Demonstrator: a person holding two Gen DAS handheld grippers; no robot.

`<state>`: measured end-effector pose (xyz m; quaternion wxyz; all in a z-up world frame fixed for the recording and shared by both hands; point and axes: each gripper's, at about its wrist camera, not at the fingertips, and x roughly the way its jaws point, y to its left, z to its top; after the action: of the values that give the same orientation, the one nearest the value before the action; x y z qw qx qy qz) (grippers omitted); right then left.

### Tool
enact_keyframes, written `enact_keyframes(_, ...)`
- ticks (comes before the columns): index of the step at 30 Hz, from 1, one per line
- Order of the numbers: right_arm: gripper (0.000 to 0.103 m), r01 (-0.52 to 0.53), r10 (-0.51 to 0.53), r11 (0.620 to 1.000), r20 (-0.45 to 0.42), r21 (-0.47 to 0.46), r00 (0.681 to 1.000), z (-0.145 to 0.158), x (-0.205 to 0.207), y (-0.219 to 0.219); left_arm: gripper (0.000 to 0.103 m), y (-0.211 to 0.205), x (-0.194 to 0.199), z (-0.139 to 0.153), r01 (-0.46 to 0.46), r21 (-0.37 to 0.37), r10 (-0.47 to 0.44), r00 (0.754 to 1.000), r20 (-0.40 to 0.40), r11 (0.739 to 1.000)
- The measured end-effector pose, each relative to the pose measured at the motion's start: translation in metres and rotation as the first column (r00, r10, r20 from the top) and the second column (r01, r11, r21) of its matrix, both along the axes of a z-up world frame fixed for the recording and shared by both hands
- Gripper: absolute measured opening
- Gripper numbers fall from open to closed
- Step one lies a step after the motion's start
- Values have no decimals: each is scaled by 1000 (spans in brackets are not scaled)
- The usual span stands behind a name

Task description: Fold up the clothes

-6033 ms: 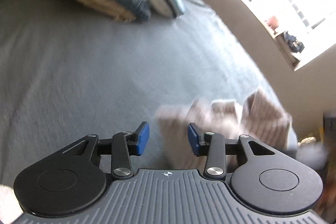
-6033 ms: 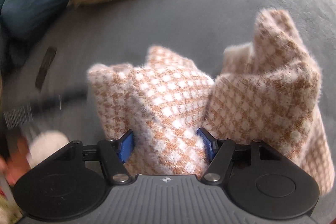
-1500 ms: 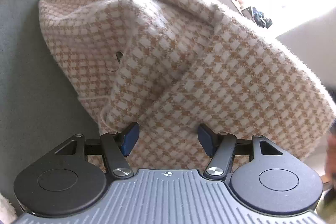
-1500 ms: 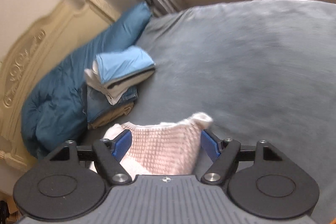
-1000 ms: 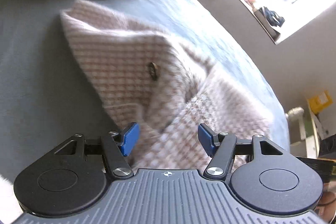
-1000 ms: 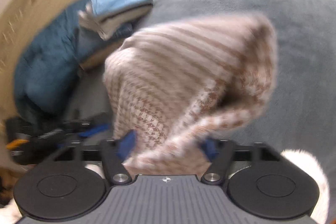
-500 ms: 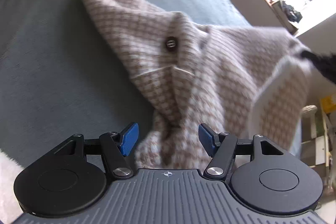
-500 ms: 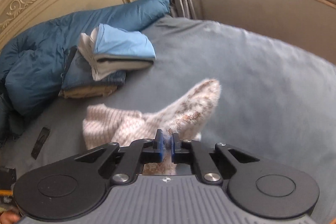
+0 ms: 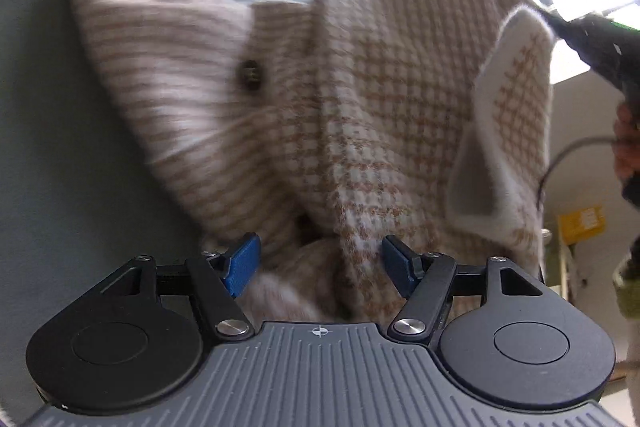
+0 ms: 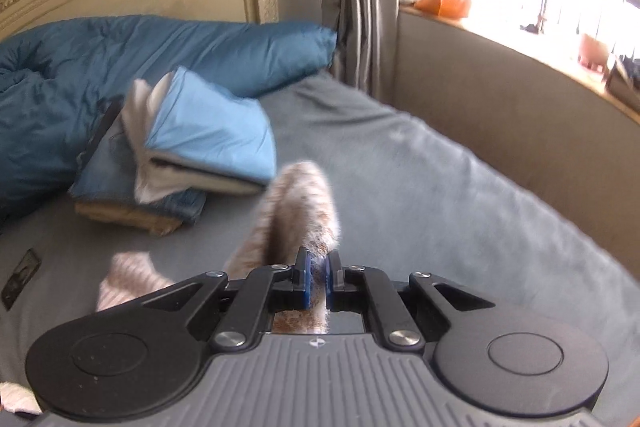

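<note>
The right gripper (image 10: pixel 317 281) is clamped tight on an edge of the checked tan-and-white sweater (image 9: pixel 360 115), lifting that part up off the grey bed (image 10: pixel 460 195). The rest of the sweater trails down onto the bedspread, its dark button (image 9: pixel 250 74) facing up. The left gripper (image 9: pixel 320 267) stands with its jaws parted, just widened a touch, bunched knit lying between the blue pads (image 9: pixel 242 265) without being squeezed. Further back, near a blue duvet (image 10: pixel 120 67), sits a stack of folded clothes (image 10: pixel 180 155)
</note>
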<state>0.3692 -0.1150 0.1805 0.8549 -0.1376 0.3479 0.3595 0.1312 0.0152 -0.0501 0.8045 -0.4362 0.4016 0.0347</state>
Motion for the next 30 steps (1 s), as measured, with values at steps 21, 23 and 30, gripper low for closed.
enact_keyframes(21,28,252,-258,966,-101,-65,961,-58,-38,-46,67,69,-53,17,-145,16,145,989,-1,989)
enact_keyframes(23,36,240,-233,970,-154,28,960,-50,-72,-51,67,79,-70,22,-176,38,176,984,0,984)
enact_keyframes(30,46,54,-30,993,-212,106,977,-58,-162,-6,67,113,-121,33,-305,92,306,952,2,948)
